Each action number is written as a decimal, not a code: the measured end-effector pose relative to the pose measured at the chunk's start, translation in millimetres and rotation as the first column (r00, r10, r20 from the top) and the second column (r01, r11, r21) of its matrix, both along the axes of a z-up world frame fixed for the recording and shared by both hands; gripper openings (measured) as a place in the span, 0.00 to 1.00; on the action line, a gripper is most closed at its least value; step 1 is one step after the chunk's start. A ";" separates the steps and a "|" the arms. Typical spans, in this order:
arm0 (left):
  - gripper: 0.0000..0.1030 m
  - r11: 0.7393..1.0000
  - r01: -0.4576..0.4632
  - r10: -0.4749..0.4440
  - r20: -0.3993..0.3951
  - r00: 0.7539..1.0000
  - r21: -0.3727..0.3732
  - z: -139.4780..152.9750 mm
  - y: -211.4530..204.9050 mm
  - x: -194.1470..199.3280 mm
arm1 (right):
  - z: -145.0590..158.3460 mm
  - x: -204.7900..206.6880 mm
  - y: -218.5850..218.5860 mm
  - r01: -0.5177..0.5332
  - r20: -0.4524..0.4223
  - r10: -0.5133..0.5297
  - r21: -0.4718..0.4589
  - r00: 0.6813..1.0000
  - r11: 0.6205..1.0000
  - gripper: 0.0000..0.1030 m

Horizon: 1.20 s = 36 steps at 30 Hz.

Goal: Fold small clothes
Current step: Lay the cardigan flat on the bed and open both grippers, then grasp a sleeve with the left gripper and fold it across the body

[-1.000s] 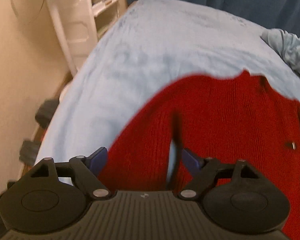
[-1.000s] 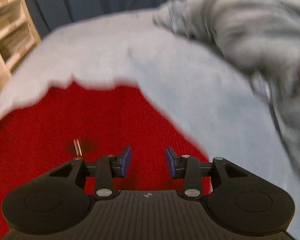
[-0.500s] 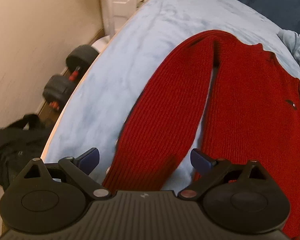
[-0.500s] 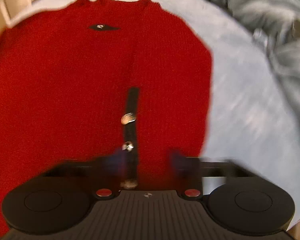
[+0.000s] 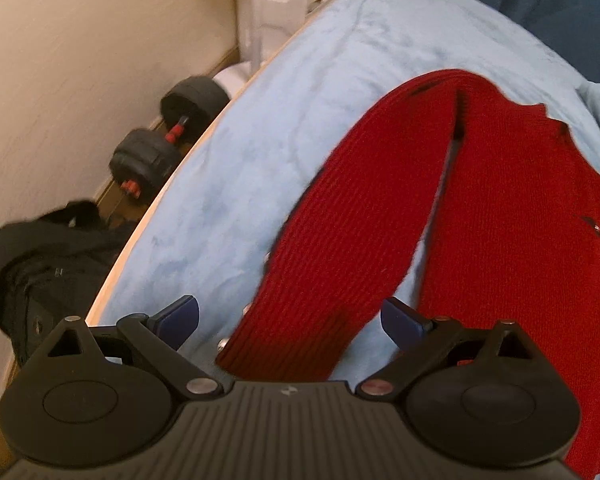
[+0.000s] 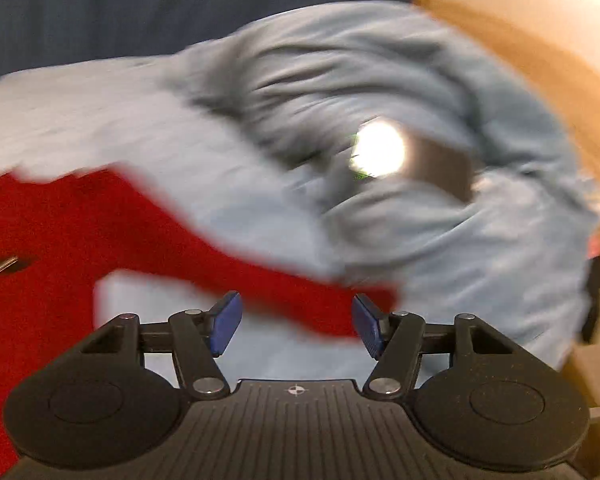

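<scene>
A red knit cardigan (image 5: 520,216) lies flat on a light blue bed cover (image 5: 284,128). Its left sleeve (image 5: 352,232) runs down toward my left gripper (image 5: 290,320), which is open with the sleeve's cuff end between the blue fingertips. In the right wrist view, which is blurred, the cardigan's other sleeve (image 6: 268,280) stretches right, and my right gripper (image 6: 296,328) is open just in front of its cuff, holding nothing. A small dark mark (image 6: 6,264) shows on the cardigan body.
A crumpled grey-blue blanket (image 6: 380,128) is heaped at the right, with a bright glare spot (image 6: 378,152) on it. Left of the bed edge (image 5: 148,220) stand black dumbbells (image 5: 168,136), a black bag (image 5: 40,256) and a white shelf unit (image 5: 276,4).
My left gripper has drawn back down the left sleeve to its cuff and opened wider. My right gripper has swung from over the button placket to the right sleeve and opened.
</scene>
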<state>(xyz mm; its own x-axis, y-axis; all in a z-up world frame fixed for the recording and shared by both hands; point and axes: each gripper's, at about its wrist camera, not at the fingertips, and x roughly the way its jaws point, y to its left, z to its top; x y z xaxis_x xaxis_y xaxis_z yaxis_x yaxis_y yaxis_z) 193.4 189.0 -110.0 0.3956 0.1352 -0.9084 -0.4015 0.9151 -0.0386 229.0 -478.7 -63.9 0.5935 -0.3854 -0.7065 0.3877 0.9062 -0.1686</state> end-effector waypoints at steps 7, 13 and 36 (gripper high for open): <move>0.96 0.979 -0.141 0.141 -0.008 0.990 -0.148 -13.6 28.8 -21.9 | -25.6 -81.2 108.9 -0.103 -0.033 0.121 0.332 0.992 0.938 0.61; 0.97 0.947 -0.153 0.147 -0.045 0.988 -0.282 -48.2 39.9 -17.2 | -21.7 -90.8 200.7 -0.296 -0.037 0.329 0.347 0.944 0.890 0.61; 0.10 0.995 -0.088 0.097 0.374 0.923 -0.040 265.3 44.7 215.0 | -29.0 -80.6 198.0 -0.335 0.004 0.350 0.300 0.937 0.893 0.61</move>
<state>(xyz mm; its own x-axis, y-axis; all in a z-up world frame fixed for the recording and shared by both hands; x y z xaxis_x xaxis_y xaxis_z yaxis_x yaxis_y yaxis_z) 408.4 233.7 155.4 0.6943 0.1695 -0.6994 -0.4367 0.8717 -0.2223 148.4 -280.8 -92.9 0.6137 0.0630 -0.7870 0.0425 0.9927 0.1126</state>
